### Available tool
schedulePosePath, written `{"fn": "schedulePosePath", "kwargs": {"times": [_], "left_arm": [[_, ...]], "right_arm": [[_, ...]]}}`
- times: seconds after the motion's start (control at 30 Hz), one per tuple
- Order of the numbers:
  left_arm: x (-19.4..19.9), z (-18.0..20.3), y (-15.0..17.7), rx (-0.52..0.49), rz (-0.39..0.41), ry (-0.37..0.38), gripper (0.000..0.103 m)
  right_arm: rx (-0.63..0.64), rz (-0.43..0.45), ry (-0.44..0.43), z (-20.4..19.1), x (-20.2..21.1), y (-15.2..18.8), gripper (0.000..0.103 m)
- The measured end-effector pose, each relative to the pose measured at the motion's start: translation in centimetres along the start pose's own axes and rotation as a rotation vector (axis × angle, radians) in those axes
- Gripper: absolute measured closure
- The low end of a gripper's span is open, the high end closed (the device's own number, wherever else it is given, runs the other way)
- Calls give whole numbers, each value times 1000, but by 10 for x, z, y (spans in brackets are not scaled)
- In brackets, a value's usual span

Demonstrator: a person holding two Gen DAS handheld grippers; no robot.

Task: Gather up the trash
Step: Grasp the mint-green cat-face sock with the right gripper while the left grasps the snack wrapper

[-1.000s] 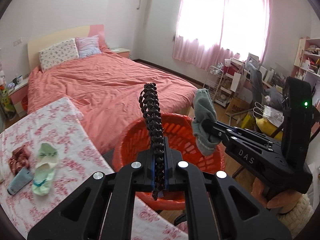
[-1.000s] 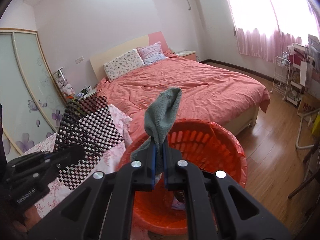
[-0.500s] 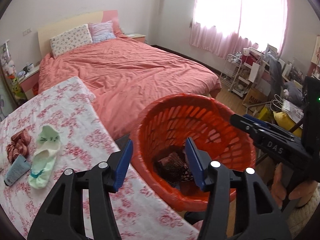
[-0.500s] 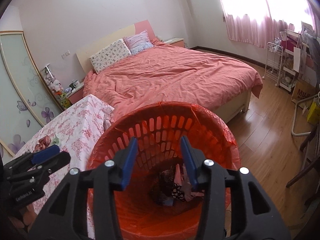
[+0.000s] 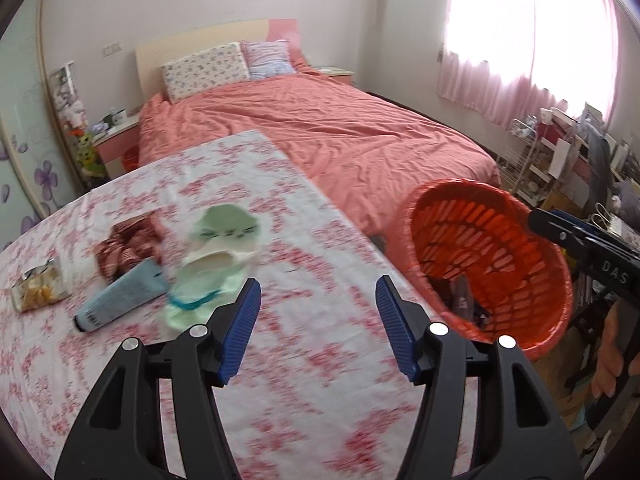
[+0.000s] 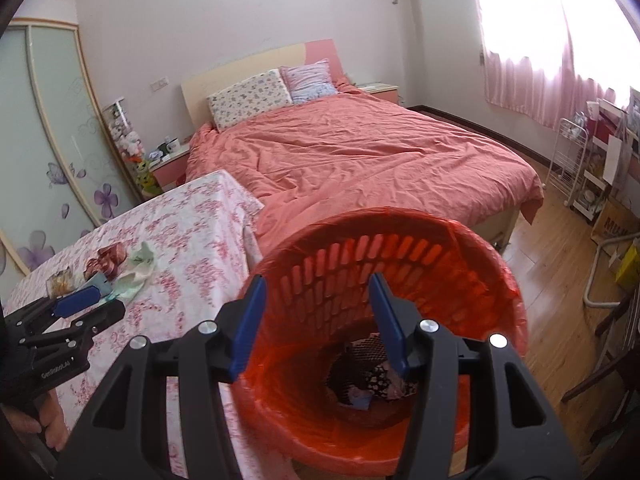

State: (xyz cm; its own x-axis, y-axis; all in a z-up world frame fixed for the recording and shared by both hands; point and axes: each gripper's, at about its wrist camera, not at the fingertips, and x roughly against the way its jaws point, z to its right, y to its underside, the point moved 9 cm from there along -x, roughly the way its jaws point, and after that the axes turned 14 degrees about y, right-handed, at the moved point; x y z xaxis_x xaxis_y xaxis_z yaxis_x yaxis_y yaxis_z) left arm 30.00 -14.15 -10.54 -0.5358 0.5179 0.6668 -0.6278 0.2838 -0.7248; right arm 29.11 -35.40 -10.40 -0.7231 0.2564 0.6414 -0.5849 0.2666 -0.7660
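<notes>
1. Orange slotted basket point(image 6: 400, 264), lined with a red bag, standing on the floor just beside the worktop point(image 5: 320, 380) edge; dark netted and patterned cloth scraps point(image 6: 372, 376) heaped at its bottom.
2. Left claw point(image 5: 316, 320) above the floral worktop cloth; blue pads wide apart and opening; nothing between them.
3. Right claw point(image 6: 316, 320) above the basket mouth; pads apart and opening; nothing gripped, only the basket interior seen through the gap.
4. Against one second earlier: black netted strip gone from the left claw, grey-green sock gone from the right claw; both claws then clamped, now parted; left view swung from the basket toward the worktop.
5. Remaining on the worktop, counted: one pale green sock point(image 5: 216, 256); one blue-grey tube point(image 5: 120, 300) touching the sock's near end; one red patterned scrunchie point(image 5: 130, 242) just beside the tube; one crumpled snack wrapper point(image 5: 38, 286) apart at the left.
6. Counted overall: two claws; one basket; four loose items on the worktop; bed point(image 5: 340, 136) behind, with two pillows point(image 5: 224, 66).
</notes>
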Motion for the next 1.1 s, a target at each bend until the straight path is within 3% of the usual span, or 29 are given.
{"fn": "schedulePosePath", "kwargs": {"times": [0.2, 0.57, 0.83, 0.87, 0.9, 0.97, 1.0, 1.1], "left_arm": [[29, -64, 18, 70, 12, -105, 40], [89, -188, 57, 239, 43, -291, 40], [112, -248, 73, 335, 66, -356, 36], [113, -252, 74, 347, 70, -357, 35], [114, -257, 73, 363, 75, -355, 35], [110, -267, 67, 395, 83, -343, 31], [108, -271, 66, 405, 82, -340, 29], [96, -279, 51, 444, 91, -324, 18]], "right_arm": [[81, -10, -55, -58, 4, 7, 50], [259, -51, -184, -211, 2, 34, 50], [312, -127, -166, -278, -27, 55, 50], [318, -139, -155, -279, -32, 57, 56], [314, -152, -144, -280, -36, 59, 73], [296, -171, -139, -277, -41, 62, 83], [283, -168, -144, -275, -40, 59, 95], [262, -172, -146, -269, -41, 59, 96]]}}
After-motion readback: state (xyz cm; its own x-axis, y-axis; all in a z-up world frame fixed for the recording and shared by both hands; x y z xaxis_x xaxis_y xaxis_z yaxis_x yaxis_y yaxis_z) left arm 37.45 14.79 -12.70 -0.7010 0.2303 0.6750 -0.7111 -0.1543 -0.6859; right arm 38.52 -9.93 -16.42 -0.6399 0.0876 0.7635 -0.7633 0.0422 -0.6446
